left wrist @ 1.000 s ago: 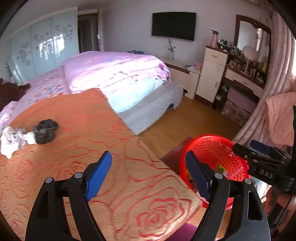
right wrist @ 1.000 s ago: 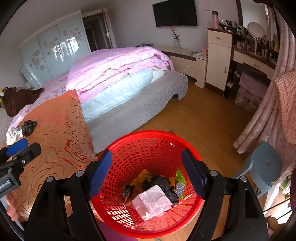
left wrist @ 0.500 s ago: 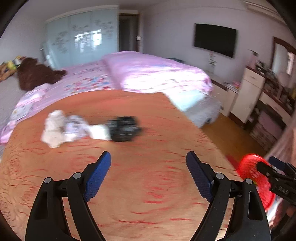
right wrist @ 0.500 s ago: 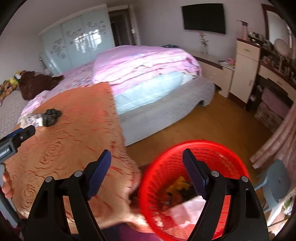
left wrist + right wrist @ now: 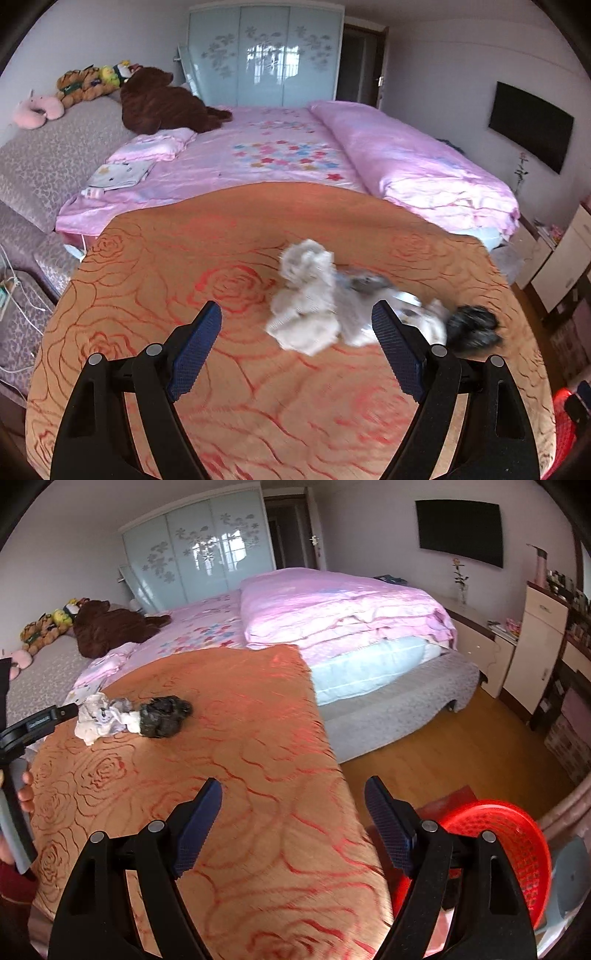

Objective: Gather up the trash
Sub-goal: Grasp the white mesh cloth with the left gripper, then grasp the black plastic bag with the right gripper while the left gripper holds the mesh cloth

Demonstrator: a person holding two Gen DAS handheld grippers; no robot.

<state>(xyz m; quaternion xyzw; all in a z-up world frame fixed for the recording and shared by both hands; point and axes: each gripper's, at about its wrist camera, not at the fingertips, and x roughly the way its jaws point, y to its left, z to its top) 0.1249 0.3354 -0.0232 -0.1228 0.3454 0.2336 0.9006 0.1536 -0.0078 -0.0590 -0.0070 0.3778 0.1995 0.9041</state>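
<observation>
The crumpled white paper point(image 5: 306, 314) and black wad point(image 5: 472, 326) lie in a row across the orange cover point(image 5: 147, 266), towards its far edge, long axis crosswise. They sit just ahead of the open, empty left gripper point(image 5: 295, 347). The right gripper point(image 5: 293, 825), also open and empty, hangs well back over the cover's right edge near the red basket point(image 5: 517, 834). A second ago the left gripper faced the basket with the trash far off to its left; it has since swung round onto it.
</observation>
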